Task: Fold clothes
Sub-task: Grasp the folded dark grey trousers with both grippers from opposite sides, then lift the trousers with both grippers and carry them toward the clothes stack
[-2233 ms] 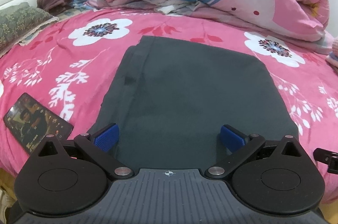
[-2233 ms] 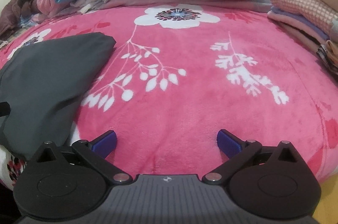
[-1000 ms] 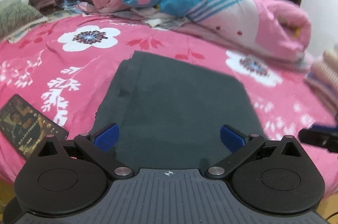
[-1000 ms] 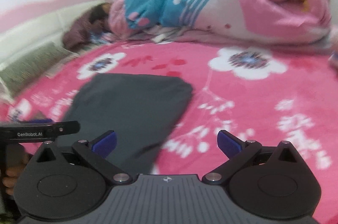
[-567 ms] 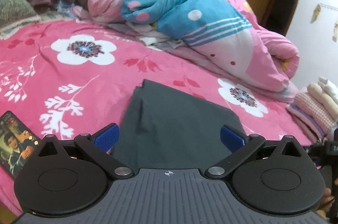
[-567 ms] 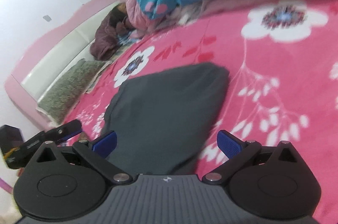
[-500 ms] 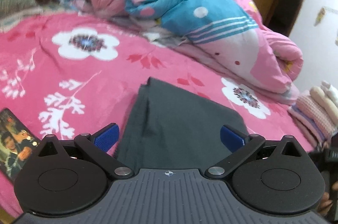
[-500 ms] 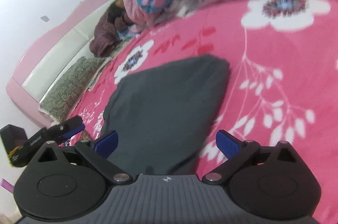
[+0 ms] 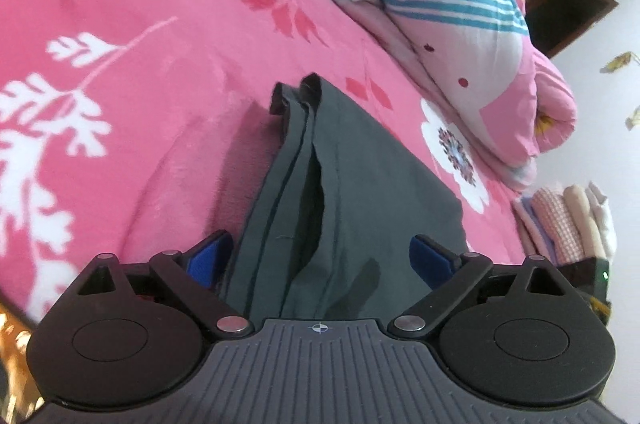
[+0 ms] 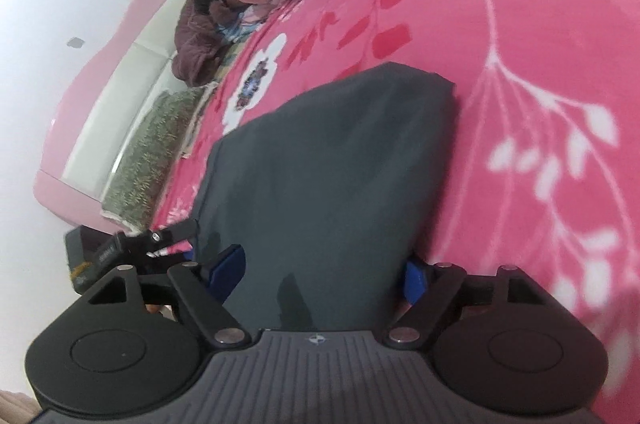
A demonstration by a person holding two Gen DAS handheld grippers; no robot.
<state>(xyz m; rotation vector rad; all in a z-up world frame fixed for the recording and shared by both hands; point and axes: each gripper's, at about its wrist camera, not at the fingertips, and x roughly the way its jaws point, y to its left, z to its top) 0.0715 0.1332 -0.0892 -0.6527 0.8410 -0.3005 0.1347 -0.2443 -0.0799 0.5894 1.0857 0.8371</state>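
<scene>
Garment (image 9: 360,191) near edge hidden behind both grippers.

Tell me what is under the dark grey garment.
The dark grey garment lies on the pink floral blanket, which shows all around it. Its own folded layers show at one edge; anything beneath is covered.

- Left wrist view: low, close over near edge of dark garment (image 9: 360,183), facing across pink blanket (image 9: 140,63) toward quilt at upper right.
- Right wrist view: rolled sideways, equally close, facing headboard (image 10: 120,95) at upper left.
- Shared: garment, blanket.
</scene>
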